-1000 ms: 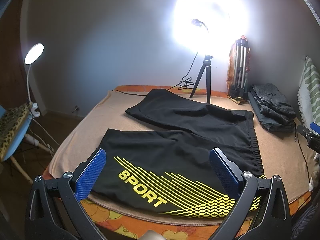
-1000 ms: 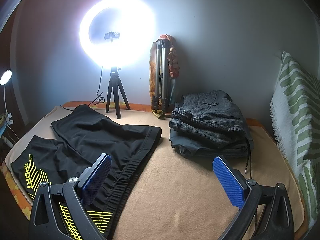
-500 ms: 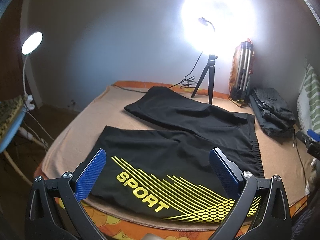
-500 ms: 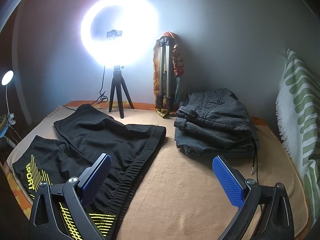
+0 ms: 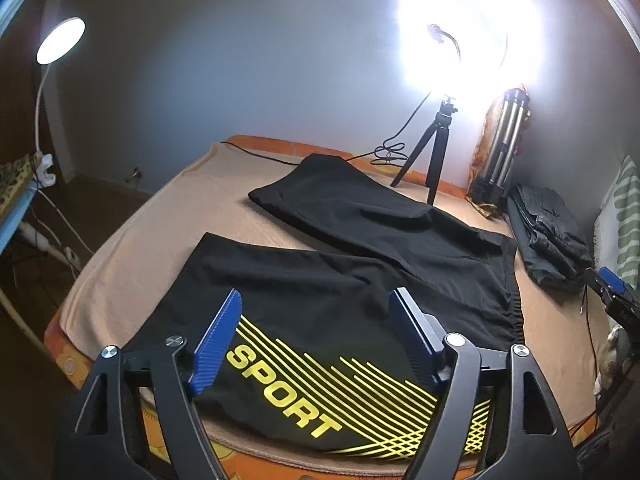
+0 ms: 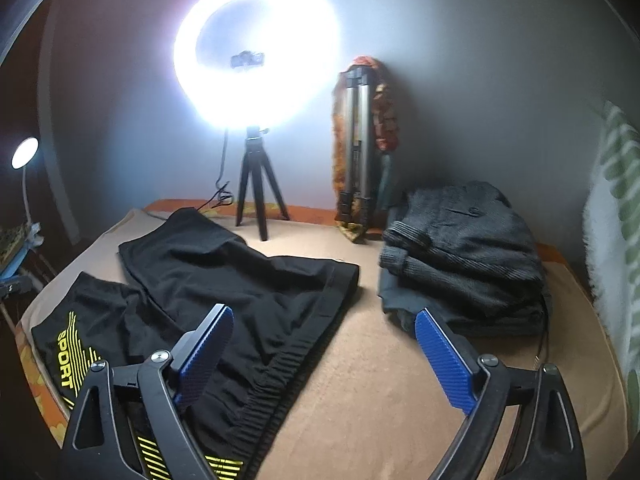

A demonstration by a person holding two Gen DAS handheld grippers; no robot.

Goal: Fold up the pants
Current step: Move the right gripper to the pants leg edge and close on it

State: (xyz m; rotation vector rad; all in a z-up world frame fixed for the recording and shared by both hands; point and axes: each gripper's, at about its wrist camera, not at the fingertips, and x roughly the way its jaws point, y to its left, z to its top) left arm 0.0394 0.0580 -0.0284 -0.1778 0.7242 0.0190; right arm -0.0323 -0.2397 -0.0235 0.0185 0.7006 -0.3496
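Black pants (image 5: 360,280) with a yellow "SPORT" print (image 5: 280,388) lie flat on a tan blanket (image 5: 132,272), both legs pointing left. My left gripper (image 5: 318,300) hovers over the near leg above the print. Its jaws are closing, and no fabric is pinched between the blue pads (image 5: 218,344). In the right wrist view the same pants (image 6: 240,280) spread to the left, the elastic waistband (image 6: 280,372) running down the middle. My right gripper (image 6: 324,314) hangs above the waistband edge and the bare blanket (image 6: 380,400). Its jaws are closing too and hold nothing.
A ring light on a small tripod (image 6: 256,184) and a folded metal tripod (image 6: 360,152) stand against the back wall. A stack of folded dark clothes (image 6: 464,256) sits at the back right with a cable beside it. A green-striped cloth (image 6: 616,240) hangs at right; a desk lamp (image 5: 60,40) is off the bed at left.
Both grippers have moved forward and slightly down toward the pants. The left jaws have narrowed clearly, the right jaws a little. The pants have not moved.
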